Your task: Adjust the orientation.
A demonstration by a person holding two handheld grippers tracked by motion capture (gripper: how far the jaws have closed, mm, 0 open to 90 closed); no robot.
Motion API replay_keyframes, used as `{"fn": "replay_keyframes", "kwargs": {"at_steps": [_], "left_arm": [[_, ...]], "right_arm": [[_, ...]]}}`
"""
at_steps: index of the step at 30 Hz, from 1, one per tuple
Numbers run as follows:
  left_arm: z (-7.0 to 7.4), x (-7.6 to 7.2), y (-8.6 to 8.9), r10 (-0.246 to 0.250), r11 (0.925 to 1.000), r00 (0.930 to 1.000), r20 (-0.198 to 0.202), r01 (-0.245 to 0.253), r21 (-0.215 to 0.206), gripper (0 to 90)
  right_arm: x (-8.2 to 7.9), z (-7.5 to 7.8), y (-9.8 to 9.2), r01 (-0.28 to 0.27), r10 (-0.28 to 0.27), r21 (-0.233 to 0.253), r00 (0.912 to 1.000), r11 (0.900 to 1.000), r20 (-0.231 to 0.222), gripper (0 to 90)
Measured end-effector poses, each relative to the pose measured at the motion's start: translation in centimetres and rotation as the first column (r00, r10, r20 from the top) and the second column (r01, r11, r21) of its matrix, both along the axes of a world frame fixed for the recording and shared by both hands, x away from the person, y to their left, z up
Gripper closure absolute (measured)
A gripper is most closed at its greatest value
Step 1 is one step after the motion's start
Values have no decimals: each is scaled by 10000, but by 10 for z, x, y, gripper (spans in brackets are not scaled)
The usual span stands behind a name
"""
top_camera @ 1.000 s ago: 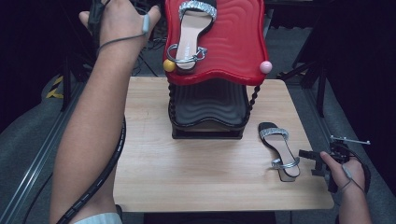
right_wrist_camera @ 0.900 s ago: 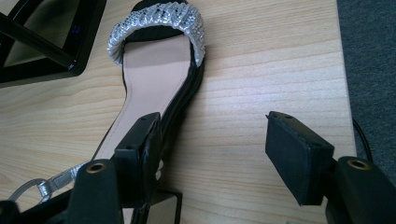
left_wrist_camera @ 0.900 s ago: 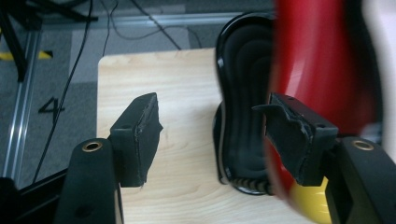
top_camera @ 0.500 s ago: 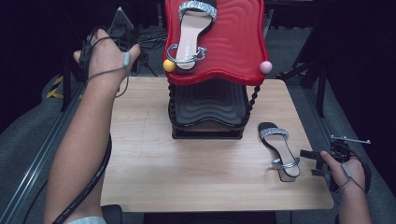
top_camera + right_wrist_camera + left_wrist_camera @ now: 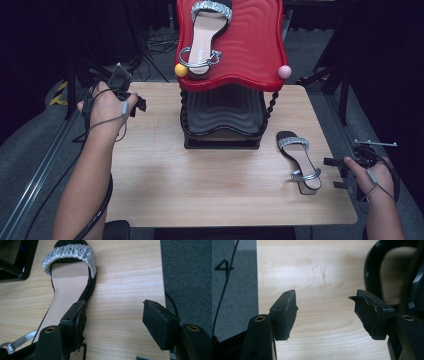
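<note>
Pale wooden table (image 5: 165, 185) carries a red-and-black two-tier shoe rack (image 5: 250, 55): one silver-strapped sandal (image 5: 207, 35) already on top, its mate (image 5: 300, 160) right of the rack, unplaced, beside the empty, spread right gripper (image 5: 113, 322); left gripper (image 5: 324, 312) likewise.

sandal (image 5: 67, 285) heel cut off; rack (image 5: 392, 277) blurred

Black fingers (image 5: 284, 312) — brass-ringed screws; black cables (image 5: 102, 207)

High view: above near edge, looking forward and down on wooden table (image 5: 165, 185). Right gripper view: close, low, over sandal (image 5: 67, 277) (image 5: 300, 160) at right. Left gripper view: close above table's far-left.
</note>
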State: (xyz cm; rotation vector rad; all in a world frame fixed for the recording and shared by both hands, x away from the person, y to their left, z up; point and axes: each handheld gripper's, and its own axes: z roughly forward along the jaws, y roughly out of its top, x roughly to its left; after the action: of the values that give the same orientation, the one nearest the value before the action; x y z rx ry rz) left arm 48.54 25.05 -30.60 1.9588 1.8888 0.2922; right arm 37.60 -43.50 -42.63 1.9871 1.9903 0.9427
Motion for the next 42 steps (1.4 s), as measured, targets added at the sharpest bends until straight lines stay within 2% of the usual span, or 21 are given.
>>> {"fn": "replay_keyframes", "kwargs": {"at_steps": [2,6,9,12,15,18,22,23,31,35,39,42], "left_arm": [[-10,-3,4,-19,10000,10000,-47,18,-81,350],[-28,-7,7,76,10000,9997,-223,-75,25,348],[-42,-9,11,159,9998,9996,-252,-161,-75,343],[-54,-10,13,204,9996,9990,-396,-211,-162,345],[-68,-13,14,187,9993,9978,-631,-206,-298,345],[-79,-15,12,156,9991,9976,-678,-182,-387,344],[-85,-17,11,43,9990,9977,-681,-73,-442,340],[-87,-18,10,68,9992,9974,-716,-96,-399,338],[-91,-20,9,-46,9990,9958,-910,6,-438,333],[-93,-20,11,-47,9987,9968,-803,6,-507,334],[-93,-21,10,-77,9984,9970,-775,33,-569,335],[-95,-20,9,-103,9984,9965,-834,56,-568,335]], "right_arm": [[2,0,2,1,-4,-164,9999,9999,-162,362],[9,-1,6,-44,32,-316,9993,9995,-381,353],[14,-1,10,-152,135,-298,9983,9994,-568,349],[18,-1,12,-193,155,-515,9972,9985,-726,349],[24,4,16,-349,281,-801,9960,9962,-848,344],[29,9,23,-494,408,-965,9951,9941,-900,336],[35,12,32,-715,598,-982,9912,9926,-1181,306],[39,12,41,-920,742,-964,9820,9911,-1737,298],[50,11,63,-1291,1041,-1258,9766,9836,-1882,293],[52,7,77,-1415,1137,-1255,9719,9820,-2060,280],[52,3,87,-1576,1192,-1441,9622,9769,-2447,266],[52,-2,92,-1652,1149,-1563,9504,9738,-2890,262]]}}
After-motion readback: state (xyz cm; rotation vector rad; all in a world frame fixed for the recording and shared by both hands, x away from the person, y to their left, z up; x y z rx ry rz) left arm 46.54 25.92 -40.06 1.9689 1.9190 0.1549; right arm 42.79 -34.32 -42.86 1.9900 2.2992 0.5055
